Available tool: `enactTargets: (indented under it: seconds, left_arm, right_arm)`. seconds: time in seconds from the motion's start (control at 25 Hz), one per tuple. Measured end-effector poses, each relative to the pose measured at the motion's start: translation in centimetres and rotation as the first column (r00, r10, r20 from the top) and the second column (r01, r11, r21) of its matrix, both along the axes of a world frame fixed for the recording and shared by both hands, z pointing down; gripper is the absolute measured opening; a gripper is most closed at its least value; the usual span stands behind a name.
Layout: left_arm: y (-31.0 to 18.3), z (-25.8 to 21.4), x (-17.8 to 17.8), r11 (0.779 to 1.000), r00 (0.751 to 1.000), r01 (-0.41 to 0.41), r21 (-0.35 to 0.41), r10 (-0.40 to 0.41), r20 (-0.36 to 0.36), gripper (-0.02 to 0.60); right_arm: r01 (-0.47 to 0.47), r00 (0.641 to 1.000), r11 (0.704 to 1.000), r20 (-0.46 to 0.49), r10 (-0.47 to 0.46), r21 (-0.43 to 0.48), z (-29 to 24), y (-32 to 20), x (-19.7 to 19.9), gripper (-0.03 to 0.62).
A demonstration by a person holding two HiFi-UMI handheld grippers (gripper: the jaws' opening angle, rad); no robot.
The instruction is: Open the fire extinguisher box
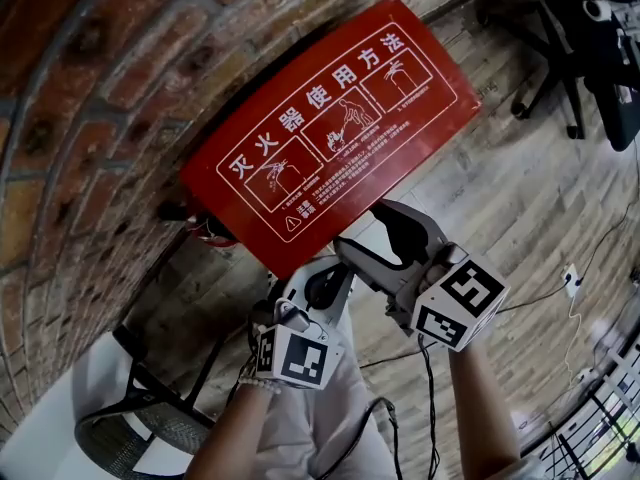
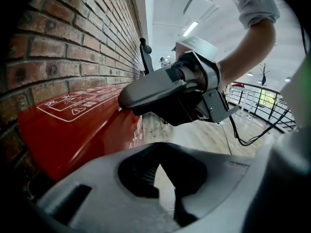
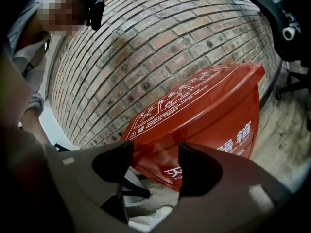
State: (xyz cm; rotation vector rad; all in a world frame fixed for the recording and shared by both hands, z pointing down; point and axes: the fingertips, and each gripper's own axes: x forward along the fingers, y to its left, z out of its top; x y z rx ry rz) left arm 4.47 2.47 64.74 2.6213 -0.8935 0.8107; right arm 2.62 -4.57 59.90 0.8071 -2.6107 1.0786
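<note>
the red metal fire extinguisher box [image 3: 218, 130] stands against the brick wall [image 1: 60, 118], its lid [image 1: 330, 138] apparently down. the right gripper [image 3: 155, 152] gapes wide, empty, at the lid's front lip: slip one jaw under and lift evenly. the left gripper [image 2: 163, 178], jaws nearly together, holds nothing.

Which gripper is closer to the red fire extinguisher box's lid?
Right. The right gripper is at the front edge of the lid, jaws apart; the left gripper is lower, short of that edge.
</note>
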Motion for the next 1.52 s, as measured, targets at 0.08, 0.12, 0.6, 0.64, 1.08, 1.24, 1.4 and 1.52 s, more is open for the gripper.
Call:
enactTargets:
  seconds: [0.08,0.12,0.6,0.64,1.08,1.24,1.4,1.52]
  left_arm:
    - [0.0,0.0,0.1,1.0,1.0,-0.004,0.002,0.004,0.001,-0.002]
    - [0.0,-0.1,0.1,1.0,1.0,-0.004,0.002,0.004,0.001,-0.002]
    - [-0.2,0.0,0.5,0.999,1.0,0.021,-0.024,-0.022,-0.004,-0.002]
    - [-0.3,0.1,0.4,0.999,1.0,0.028,-0.026,-0.028,0.0,-0.002]
    - [-0.1,1.2,-0.1,0.998,0.998,0.052,-0.047,-0.051,0.022,-0.002]
    - [0.2,1.3,0.2,0.997,0.998,0.057,-0.059,-0.055,0.025,-0.002]
    - [0.8,1.7,0.7,0.996,0.998,0.055,-0.072,-0.053,0.029,-0.002]
    - [1.5,2.1,1.3,0.996,0.999,0.045,-0.08,-0.043,0.031,-0.002]
  right_arm:
    - [-0.013,1.0,1.0,0.006,0.013,-0.001,-0.1,0.0,0.0,0.283]
    - [-0.018,1.0,1.0,0.001,0.018,0.004,-0.1,0.0,0.1,0.279]
    - [-0.045,0.999,0.998,-0.004,0.045,0.039,-1.7,0.1,0.5,0.262]
    - [-0.045,0.999,0.998,-0.007,0.046,0.046,-2.0,0.0,0.6,0.262]
    - [-0.032,0.998,0.991,-0.04,0.038,0.133,-5.5,-0.4,1.1,0.188]
    - [-0.035,0.999,0.986,-0.034,0.041,0.162,-7.0,-0.8,1.0,0.169]
    - [-0.047,0.999,0.981,-0.002,0.048,0.188,-8.8,-1.2,0.8,0.147]
    - [-0.043,0.999,0.976,-0.002,0.044,0.215,-9.8,-1.4,0.7,0.144]
